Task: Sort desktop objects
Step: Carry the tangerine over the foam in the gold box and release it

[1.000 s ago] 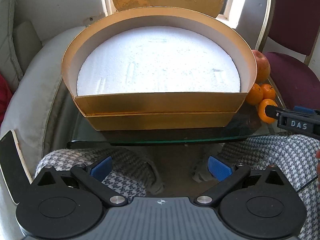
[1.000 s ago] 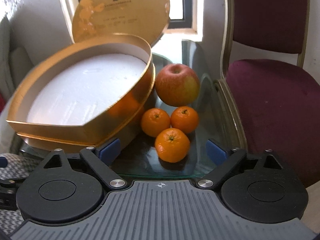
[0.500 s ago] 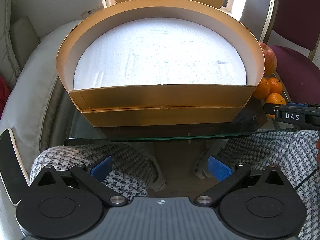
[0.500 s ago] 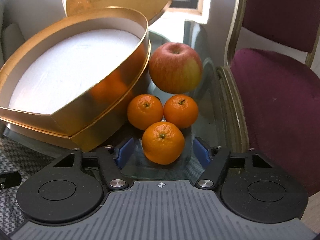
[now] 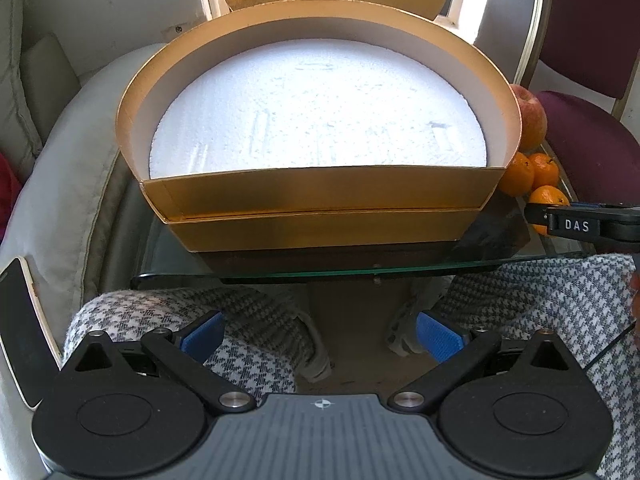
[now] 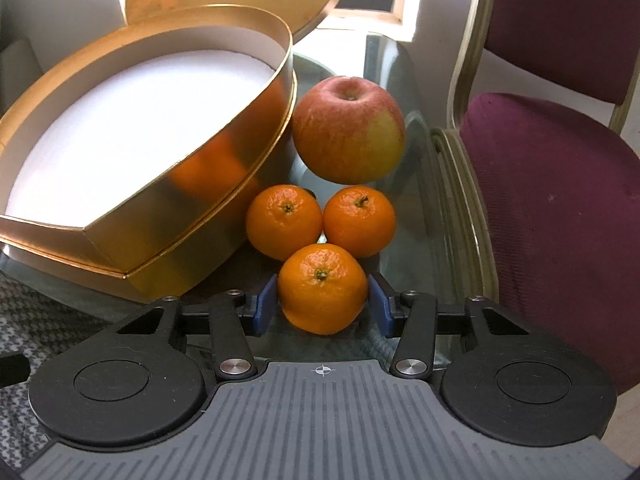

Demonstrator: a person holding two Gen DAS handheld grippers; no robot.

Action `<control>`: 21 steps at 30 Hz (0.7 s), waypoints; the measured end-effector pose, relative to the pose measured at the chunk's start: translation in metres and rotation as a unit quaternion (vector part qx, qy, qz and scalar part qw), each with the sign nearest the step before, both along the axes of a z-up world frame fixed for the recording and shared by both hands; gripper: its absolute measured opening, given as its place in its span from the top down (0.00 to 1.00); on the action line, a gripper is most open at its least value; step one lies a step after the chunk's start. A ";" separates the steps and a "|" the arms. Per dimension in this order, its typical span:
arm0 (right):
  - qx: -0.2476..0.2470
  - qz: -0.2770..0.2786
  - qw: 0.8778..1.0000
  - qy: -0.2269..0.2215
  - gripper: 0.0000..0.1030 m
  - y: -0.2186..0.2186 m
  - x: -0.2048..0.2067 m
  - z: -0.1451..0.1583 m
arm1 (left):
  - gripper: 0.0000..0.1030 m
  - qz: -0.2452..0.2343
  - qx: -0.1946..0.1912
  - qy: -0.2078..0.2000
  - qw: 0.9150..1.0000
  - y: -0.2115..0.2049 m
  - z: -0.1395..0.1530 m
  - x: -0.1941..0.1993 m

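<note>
Glass table (image 6: 420, 208), right tool (image 6: 322, 304) around nearest mandarin (image 6: 322, 288)

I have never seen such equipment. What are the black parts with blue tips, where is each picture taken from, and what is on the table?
No robot here: a person holds one grasping tool in each hand, each carrying a camera that looks along its two blue-tipped fingers. The left tool stands open above the person's lap, facing a gold box with a white insert on the glass table. The right tool has just been closing; its pads touch the nearest tangerine. Behind it lie two more tangerines and an apple.
</note>
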State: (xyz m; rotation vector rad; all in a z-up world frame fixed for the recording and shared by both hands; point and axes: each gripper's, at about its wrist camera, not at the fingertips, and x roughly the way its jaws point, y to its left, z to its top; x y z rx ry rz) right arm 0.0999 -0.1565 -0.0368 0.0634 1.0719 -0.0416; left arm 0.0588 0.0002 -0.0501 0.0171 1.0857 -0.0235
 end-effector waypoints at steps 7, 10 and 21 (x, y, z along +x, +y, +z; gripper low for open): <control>0.011 -0.012 1.000 -0.020 0.51 0.001 -0.017 0.035 | 0.01 0.001 -0.018 -0.032 0.999 0.014 0.014 -0.016; 0.015 -0.019 0.998 -0.058 0.51 0.005 -0.023 0.065 | 0.02 0.031 -0.029 -0.046 0.998 0.029 0.021 -0.020; 0.048 0.070 0.988 -0.127 0.52 0.079 0.027 0.119 | 0.02 0.096 -0.030 -0.075 0.992 0.078 0.033 -0.017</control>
